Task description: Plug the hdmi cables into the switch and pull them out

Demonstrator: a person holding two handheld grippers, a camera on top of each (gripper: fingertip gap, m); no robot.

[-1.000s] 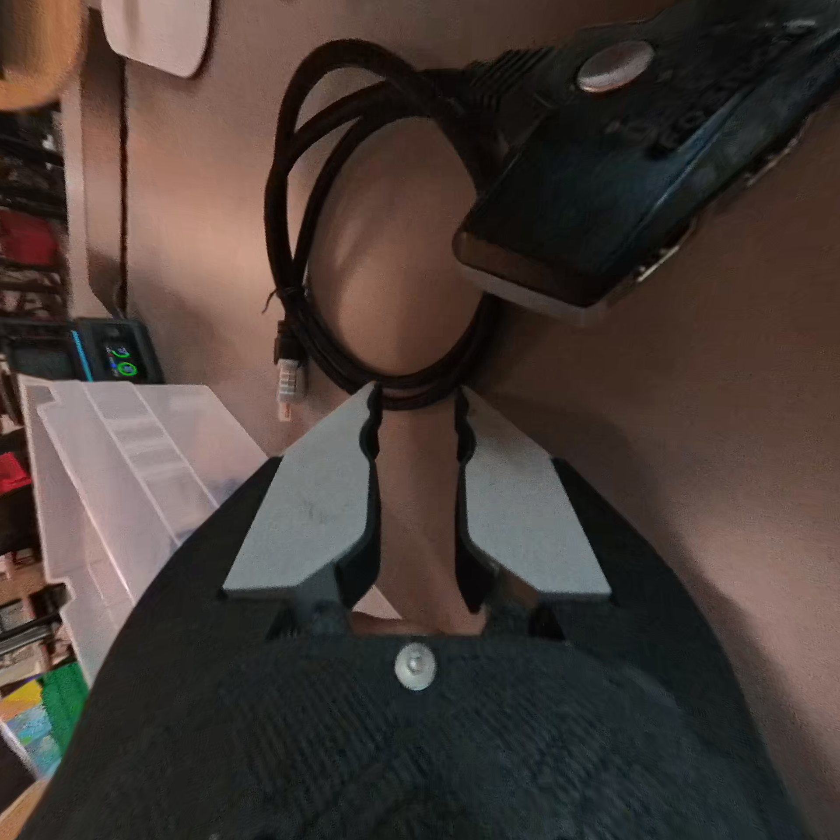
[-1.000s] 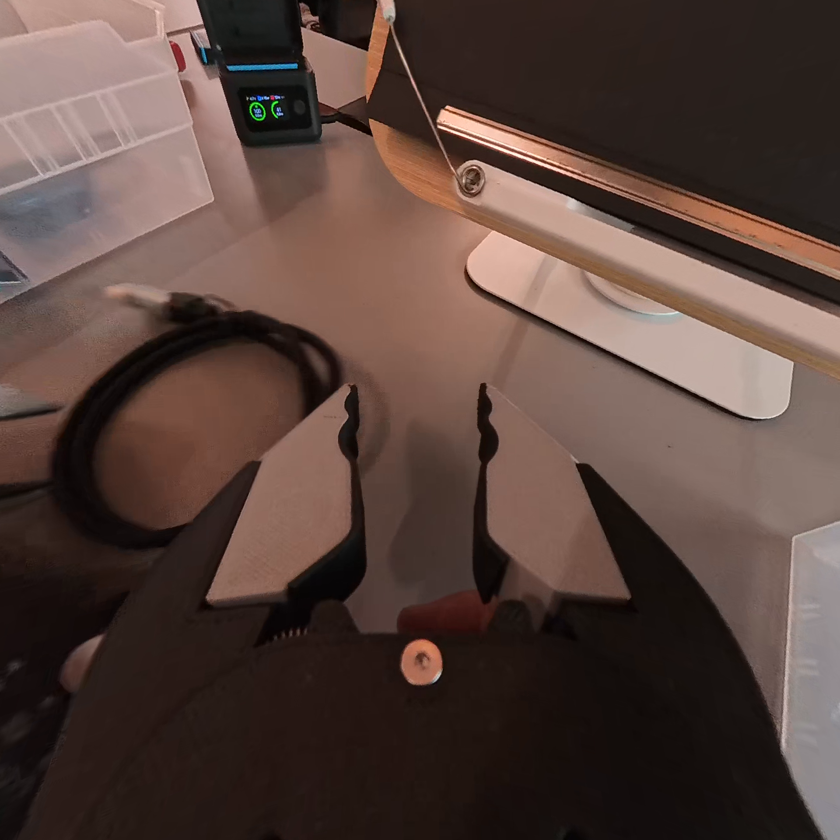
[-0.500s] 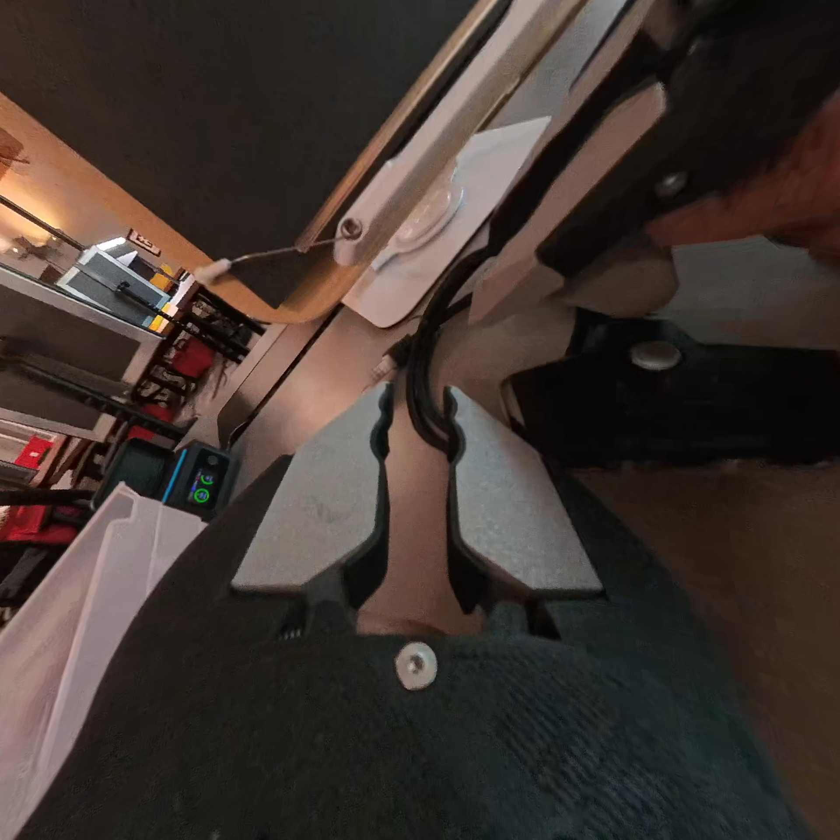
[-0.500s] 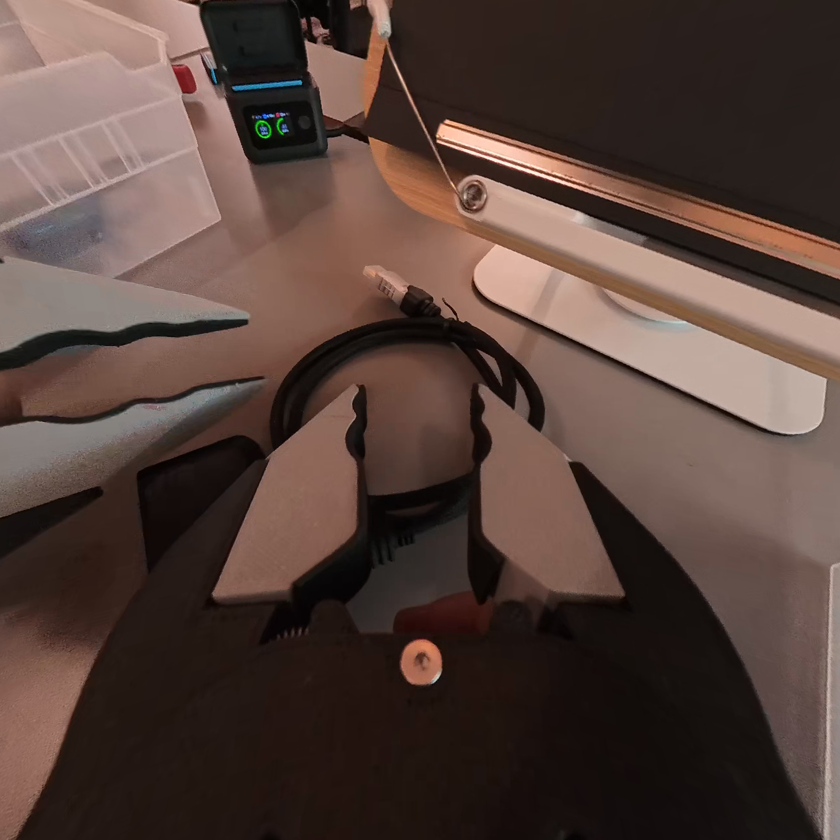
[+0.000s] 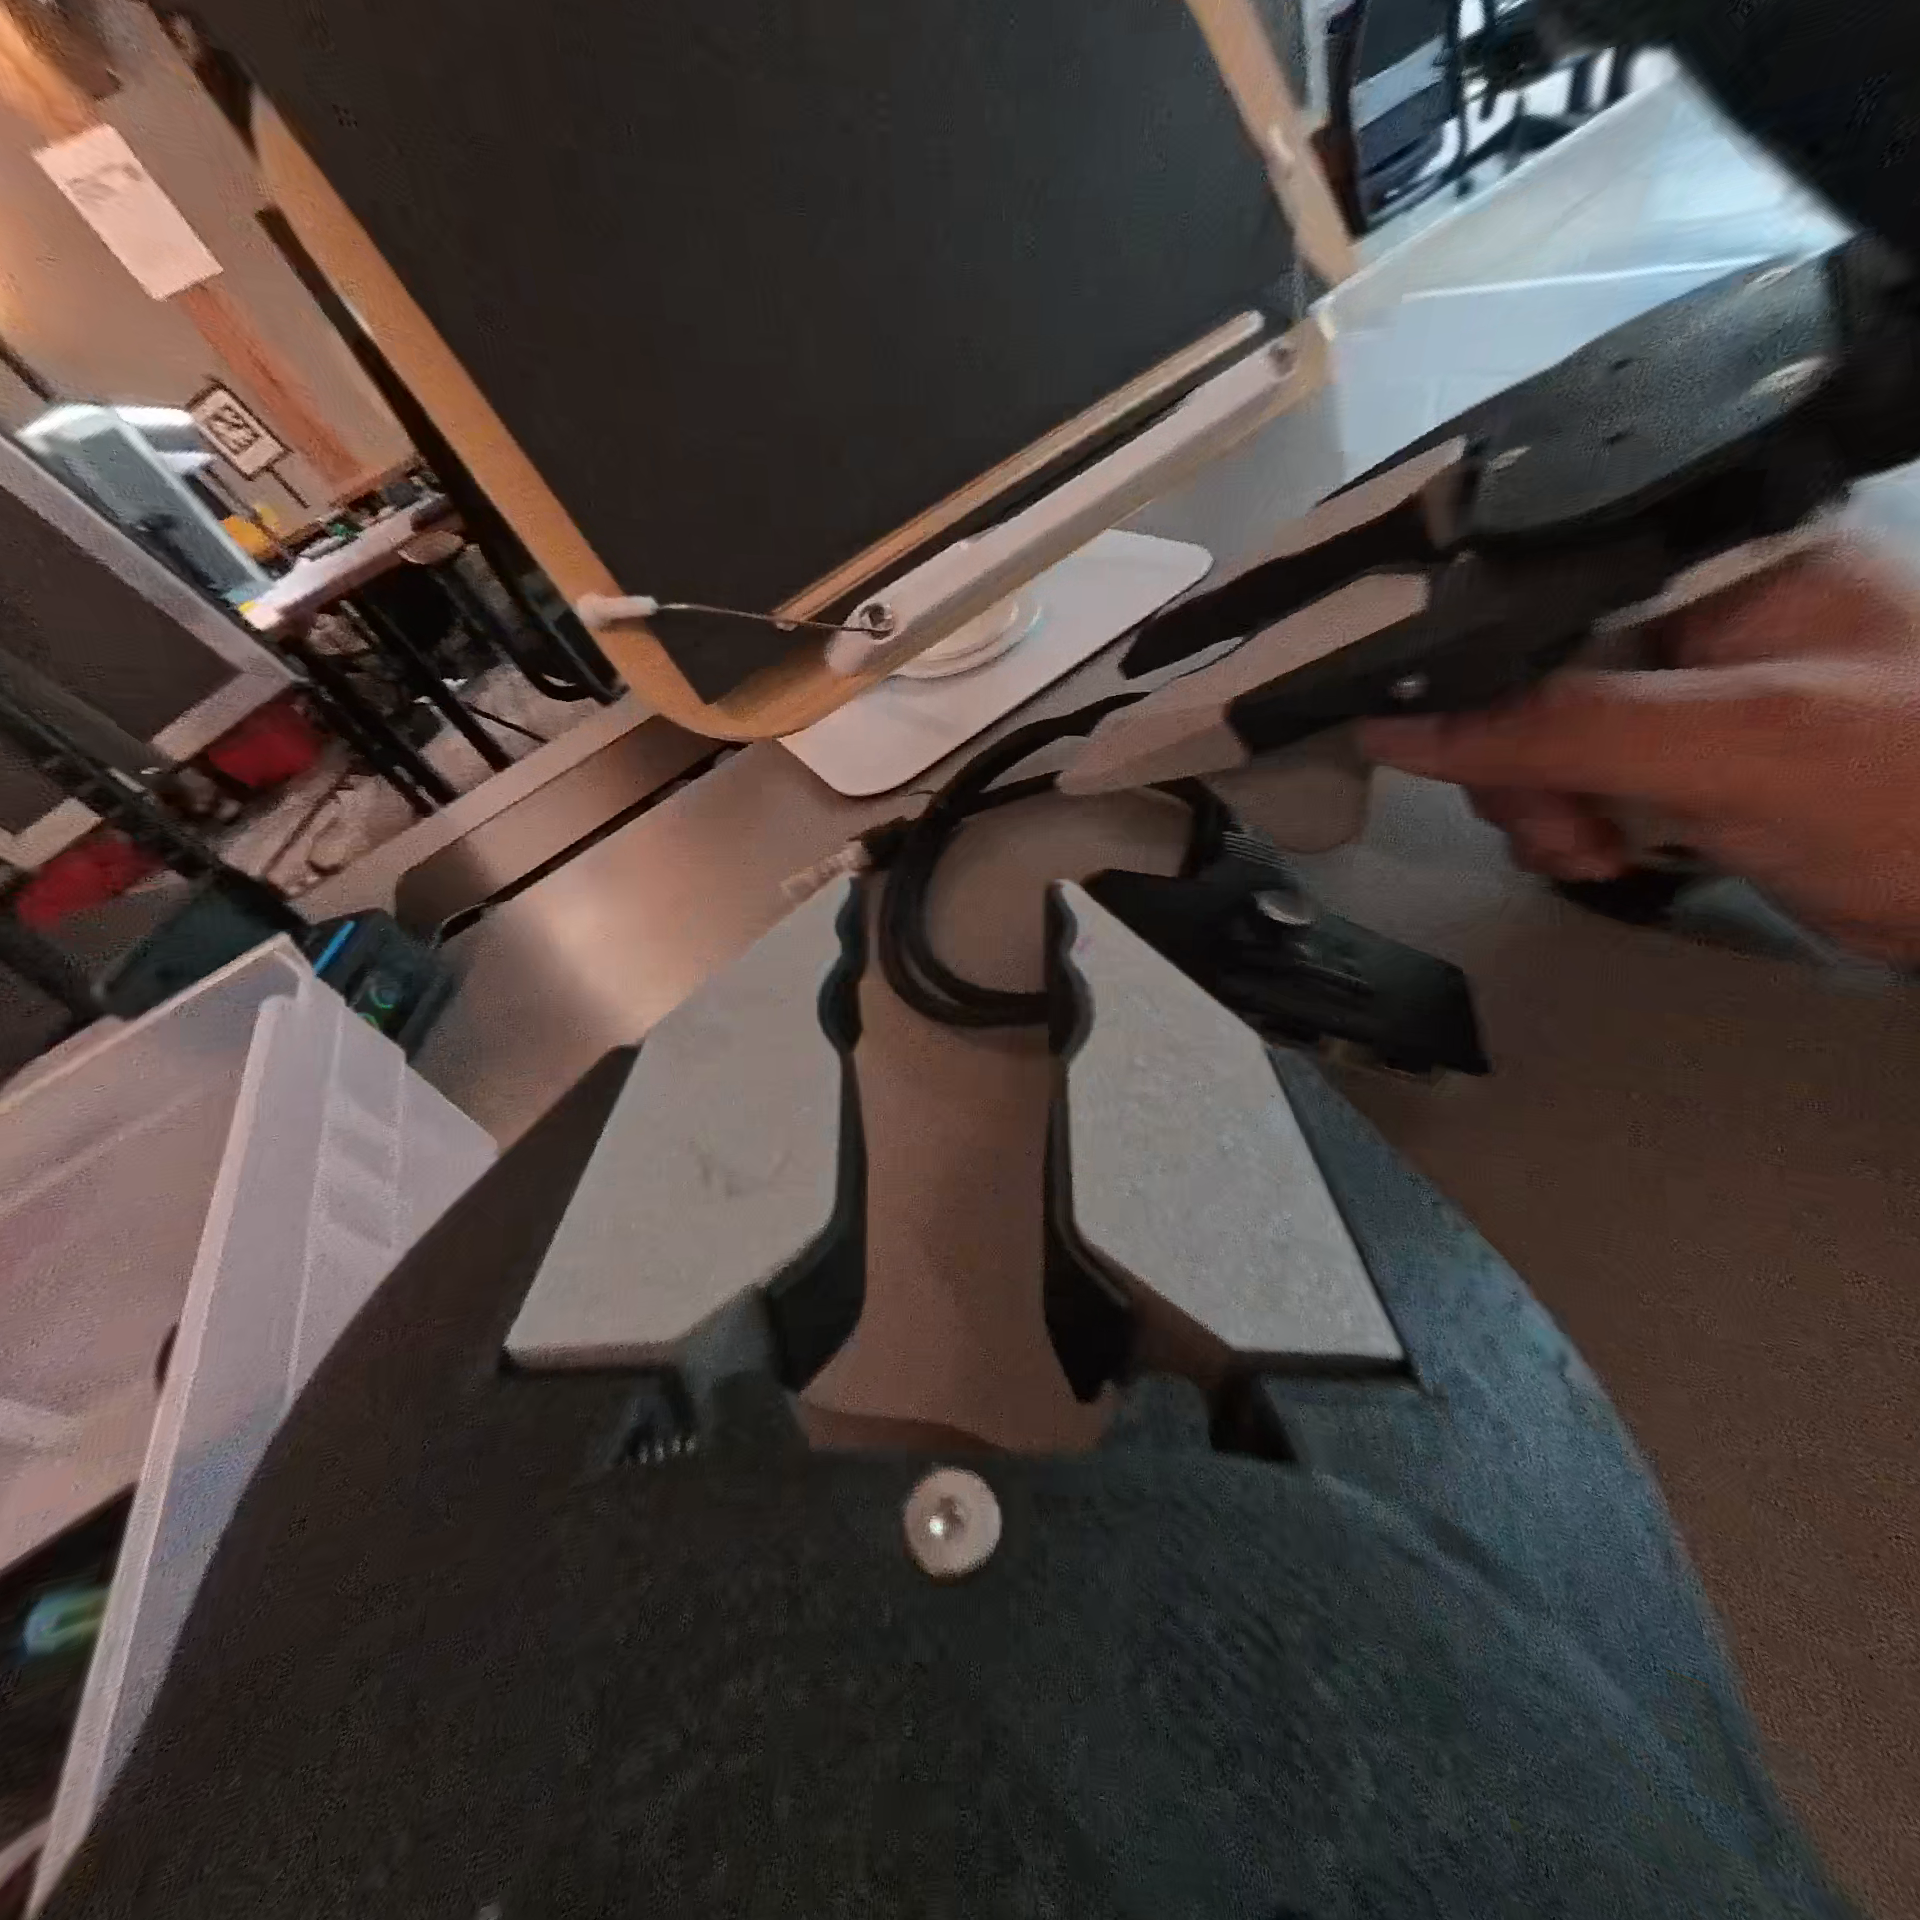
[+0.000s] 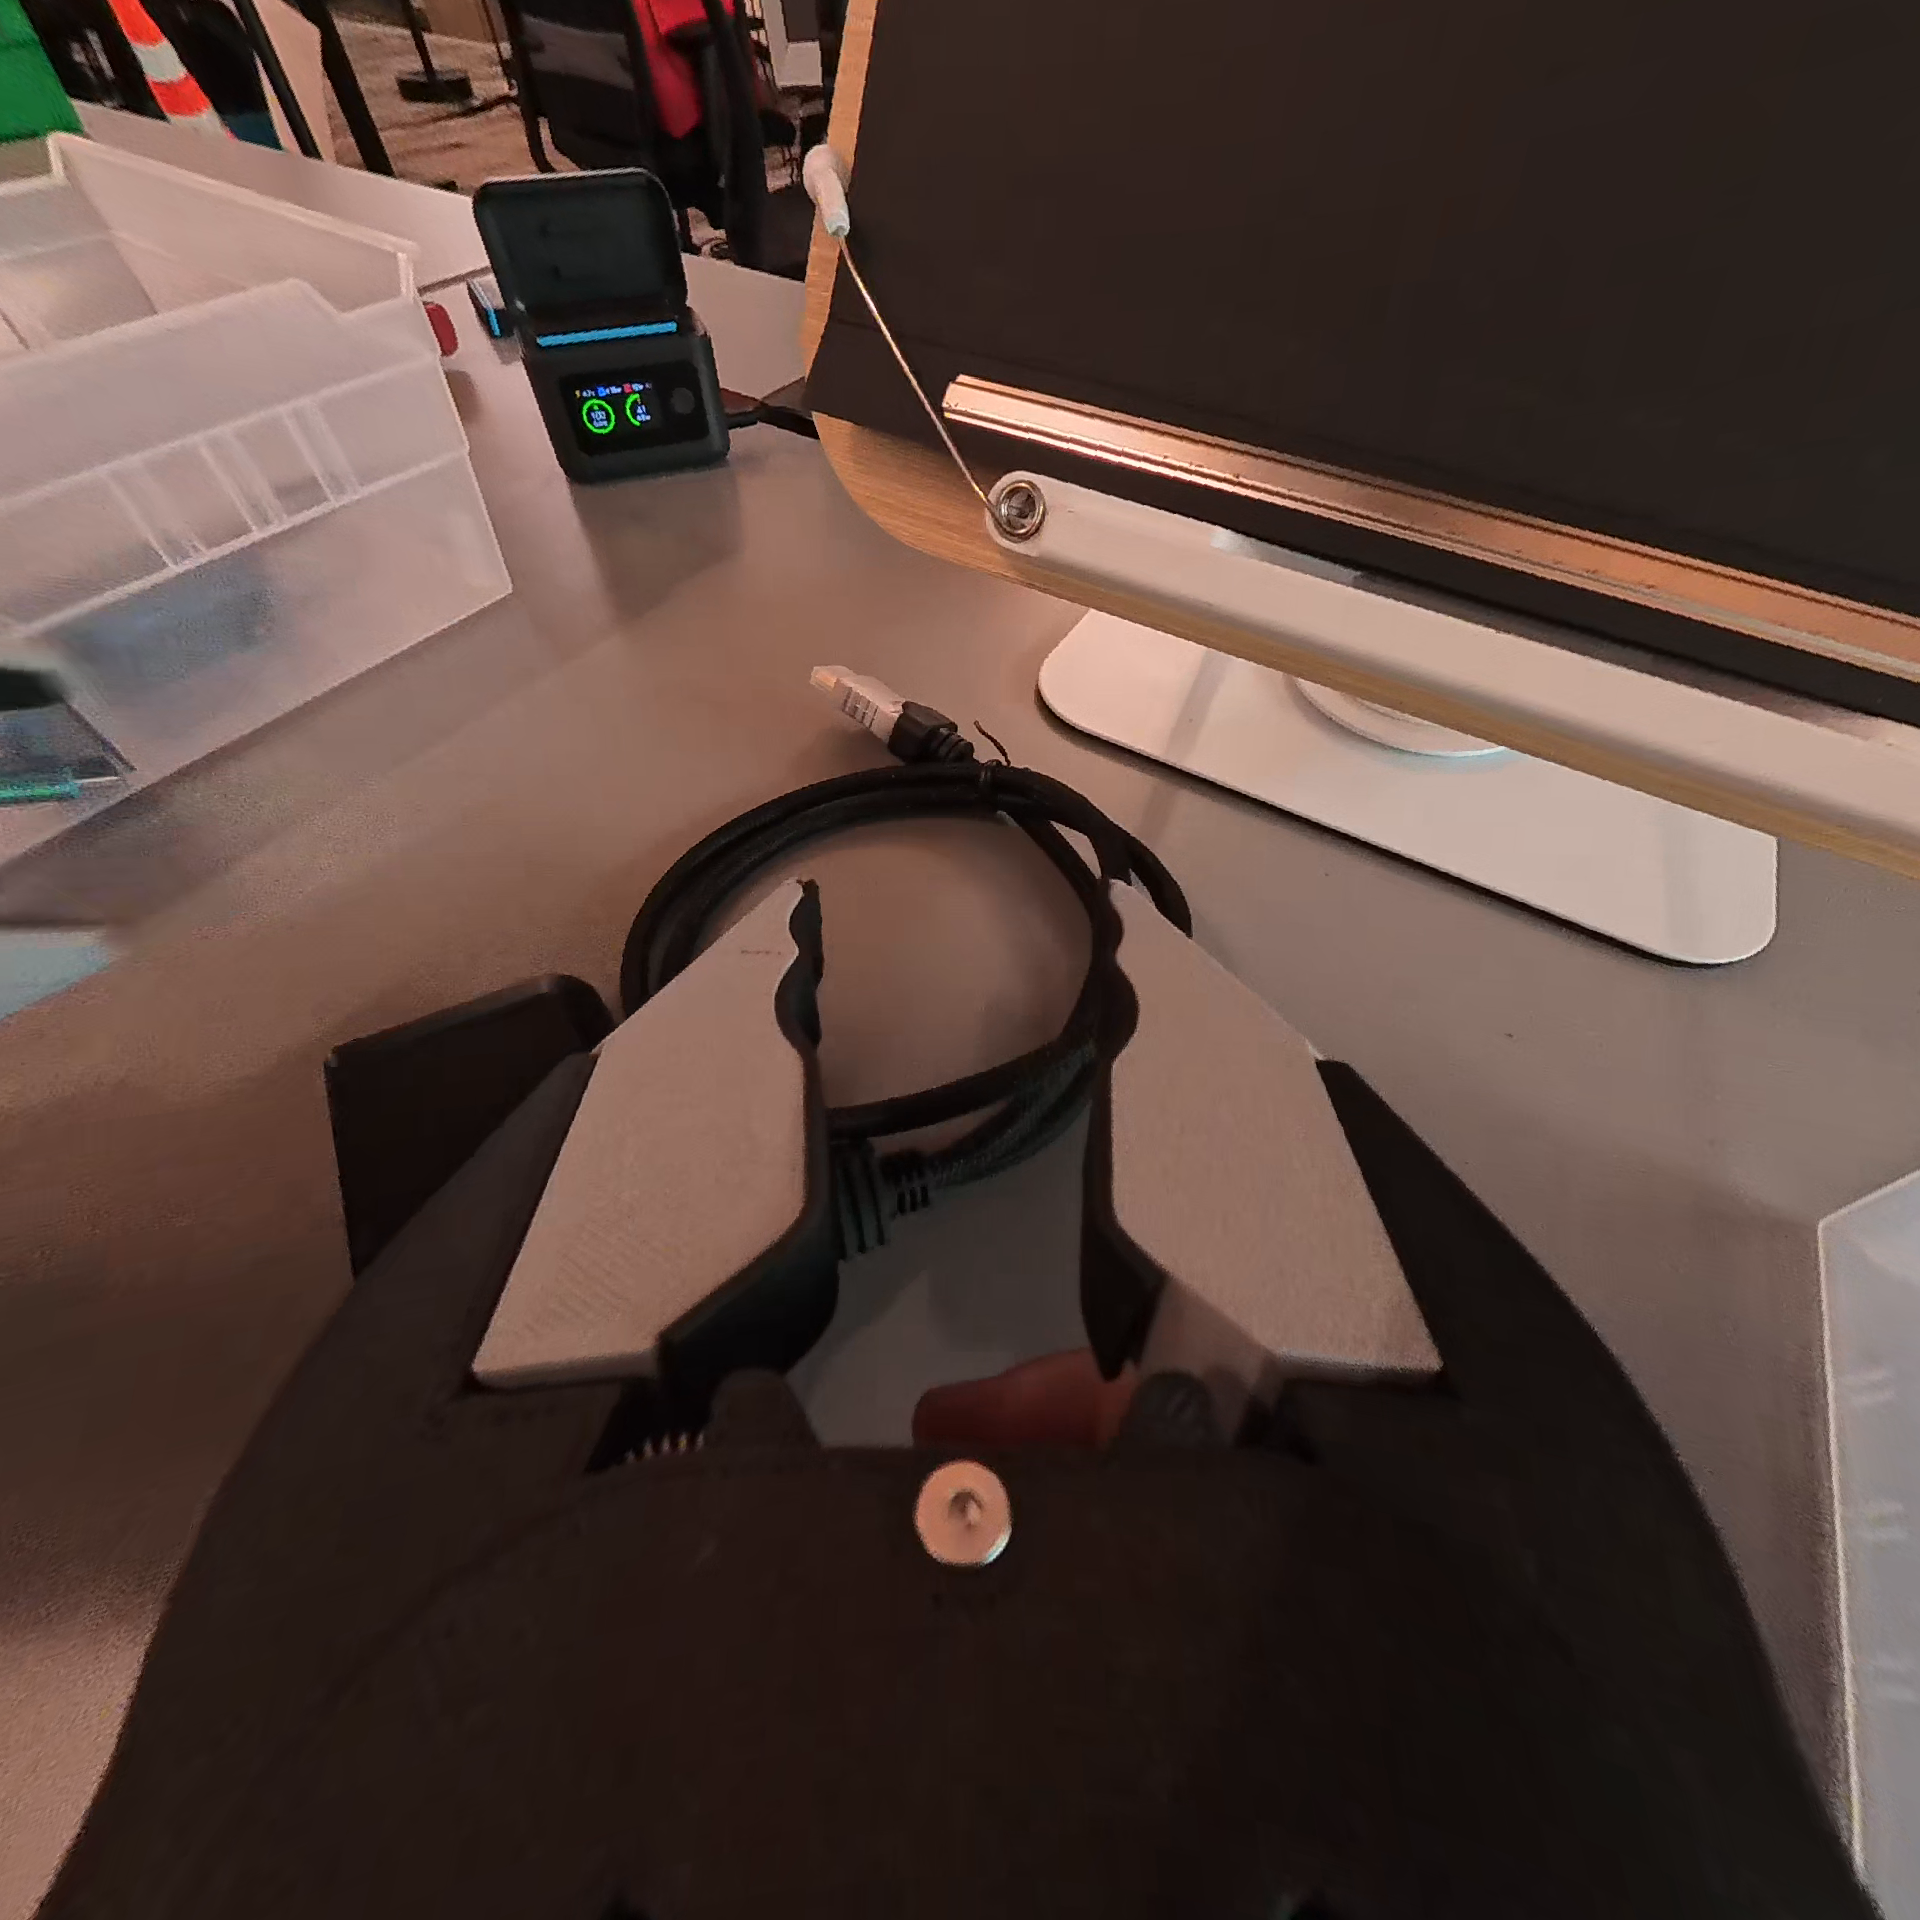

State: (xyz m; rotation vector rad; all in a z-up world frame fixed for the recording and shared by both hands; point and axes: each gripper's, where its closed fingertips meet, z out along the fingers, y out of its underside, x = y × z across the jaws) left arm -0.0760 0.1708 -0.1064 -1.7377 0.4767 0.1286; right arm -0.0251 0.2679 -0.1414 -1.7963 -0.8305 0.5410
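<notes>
A black HDMI cable lies coiled on the grey desk, its free silver plug pointing toward the monitor. Its other plug goes into the black switch, which my left finger partly hides. My right gripper is open, low over the coil, with that plugged end between its jaws. In the left wrist view my left gripper is open and empty, just short of the coil and the switch. The right gripper and a hand reach in from the right.
A monitor with a wood-coloured edge stands behind on a white base. Clear plastic bins sit at the left. A small dark device with a lit screen is beyond them. Another clear box is at the right edge.
The left wrist view has swung round and its gripper has drawn back and opened wider. My right gripper has moved forward over the coil and now straddles the plugged end.
</notes>
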